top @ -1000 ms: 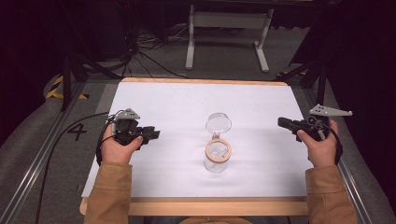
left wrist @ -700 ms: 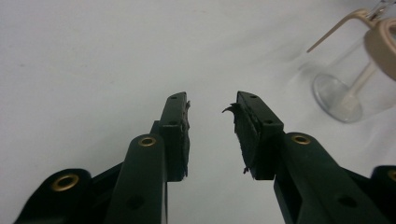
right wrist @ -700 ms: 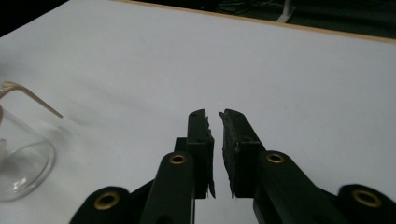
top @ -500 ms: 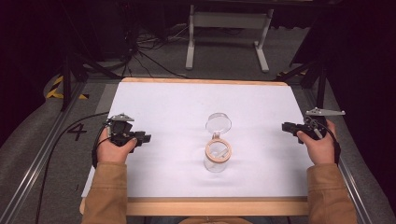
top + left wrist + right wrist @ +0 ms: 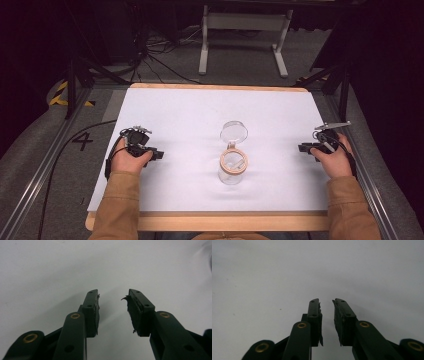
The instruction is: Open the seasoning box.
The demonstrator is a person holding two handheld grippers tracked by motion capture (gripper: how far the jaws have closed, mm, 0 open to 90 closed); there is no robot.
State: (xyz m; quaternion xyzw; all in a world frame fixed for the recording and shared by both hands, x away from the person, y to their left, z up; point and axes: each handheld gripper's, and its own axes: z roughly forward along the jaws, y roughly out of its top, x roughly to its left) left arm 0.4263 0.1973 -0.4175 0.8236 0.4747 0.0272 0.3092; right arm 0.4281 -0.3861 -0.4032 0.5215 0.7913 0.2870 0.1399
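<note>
A clear glass jar (image 5: 233,167) with a wooden rim stands on the middle of the white mat (image 5: 200,115). Its round glass lid (image 5: 234,132) lies tipped back just behind it. My left gripper (image 5: 159,154) rests low over the mat at the left, pointing toward the jar and well apart from it. Its jaws (image 5: 113,296) have just been opening, with nothing but bare mat between them. At the mat's right edge, my right gripper (image 5: 302,147) also points inward. Its jaws (image 5: 325,302) have just been opening too, and the gap holds nothing.
The mat covers a wooden table (image 5: 210,220) with metal rails along both sides. A black cable (image 5: 55,165) trails off to the left over the grey floor. A metal stand (image 5: 245,22) and more cables sit beyond the far edge.
Both hands have sunk toward the mat. The left hand has drawn slightly nearer the person and the right hand has dropped lower at the mat's edge. The jar has not moved.
</note>
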